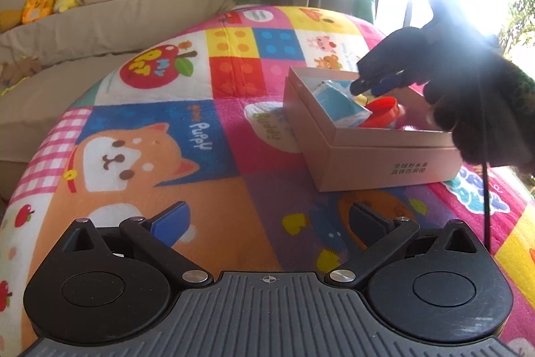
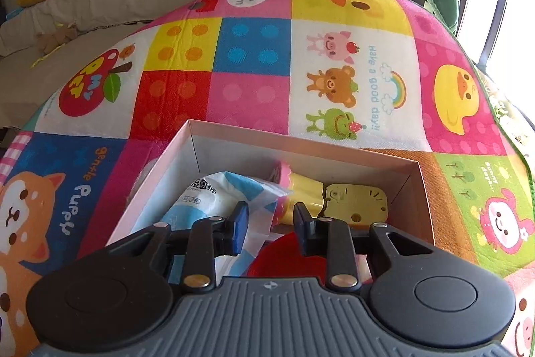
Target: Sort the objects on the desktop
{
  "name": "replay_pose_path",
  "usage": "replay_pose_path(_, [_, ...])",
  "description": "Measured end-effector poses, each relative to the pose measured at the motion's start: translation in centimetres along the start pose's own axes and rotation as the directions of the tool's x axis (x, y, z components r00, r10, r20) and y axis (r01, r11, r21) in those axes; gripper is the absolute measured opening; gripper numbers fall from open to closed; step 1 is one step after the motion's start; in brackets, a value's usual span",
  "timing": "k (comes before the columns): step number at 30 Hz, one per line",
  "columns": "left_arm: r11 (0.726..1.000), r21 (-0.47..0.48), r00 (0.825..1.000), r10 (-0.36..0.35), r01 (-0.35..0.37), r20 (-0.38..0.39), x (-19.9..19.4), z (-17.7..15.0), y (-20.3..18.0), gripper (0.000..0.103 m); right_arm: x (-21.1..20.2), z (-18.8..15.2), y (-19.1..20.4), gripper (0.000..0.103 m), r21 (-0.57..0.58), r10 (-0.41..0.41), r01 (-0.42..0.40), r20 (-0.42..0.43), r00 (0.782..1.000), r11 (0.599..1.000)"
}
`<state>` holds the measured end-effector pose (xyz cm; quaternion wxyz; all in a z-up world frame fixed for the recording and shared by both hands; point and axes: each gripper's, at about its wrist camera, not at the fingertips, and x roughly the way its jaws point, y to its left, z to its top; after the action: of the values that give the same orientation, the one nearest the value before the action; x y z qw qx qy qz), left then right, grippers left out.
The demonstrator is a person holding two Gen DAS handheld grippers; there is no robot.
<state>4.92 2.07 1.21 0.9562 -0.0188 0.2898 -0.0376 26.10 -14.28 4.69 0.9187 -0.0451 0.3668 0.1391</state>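
Your right tool point(image 2: 271, 225) hangs inside the open pink cardboard box point(image 2: 337, 149) on the colourful cartoon-print table cover point(image 2: 254, 56) — jaws narrowly apart, nothing pinched — above a blue-and-white wipes packet point(image 2: 214, 193), a red round lid point(image 2: 284, 256) and yellow toy pieces point(image 2: 354, 201). Your left tool point(image 1: 267, 219) hovers beside the box, jaws wide apart and empty.

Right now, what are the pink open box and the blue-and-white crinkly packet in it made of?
The pink open box looks like stiff matte cardboard: straight thin walls, sharp corners, white inside. The blue-and-white crinkly packet seems to be soft plastic film, a little shiny, with wrinkles and printed writing; it might be a wet-wipe pack.
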Motion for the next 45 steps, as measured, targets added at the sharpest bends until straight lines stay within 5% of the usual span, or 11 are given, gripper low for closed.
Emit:
replay_pose_path(3, [1.000, 0.016, 1.000, 0.009, -0.009, -0.021, -0.2, -0.4, -0.3, 0.103, -4.9, -1.8, -1.6, 0.039, 0.022, 0.032, -0.034, 0.098, 0.995, 0.999])
replay_pose_path(5, [1.000, 0.017, 0.999, -0.001, 0.001, -0.039, -0.2, -0.7, -0.6, 0.103, -8.4, -3.9, -2.7, 0.068, 0.026, 0.049, -0.054, 0.147, 0.988, 0.998])
replay_pose_path(10, [1.000, -0.005, 0.994, 0.013, -0.014, -0.108, 0.6, -1.2, -1.8, 0.103, -13.8, -9.7, -4.9, 0.102, 0.060, 0.066, -0.077, 0.166, 0.984, 0.995])
replay_pose_path(18, [0.995, 0.004, 0.984, 0.101, -0.101, -0.145, 1.3, -1.8, -2.7, 0.103, -12.7, -17.7, -1.5, 0.103, -0.033, 0.000, 0.001, 0.045, 0.999, 0.999])
replay_pose_path(22, [0.994, 0.012, 0.983, 0.112, -0.111, -0.148, 1.3, -1.8, -2.8, 0.103, -10.5, -17.9, -1.0, 0.103, -0.022, -0.017, 0.017, -0.011, 1.000, 1.000])
replay_pose_path(45, [0.995, 0.003, 0.984, 0.102, -0.102, -0.147, 1.4, -1.8, -2.6, 0.103, -10.3, -18.5, -1.8, 0.103, 0.019, -0.035, 0.034, 0.061, 0.998, 0.999])
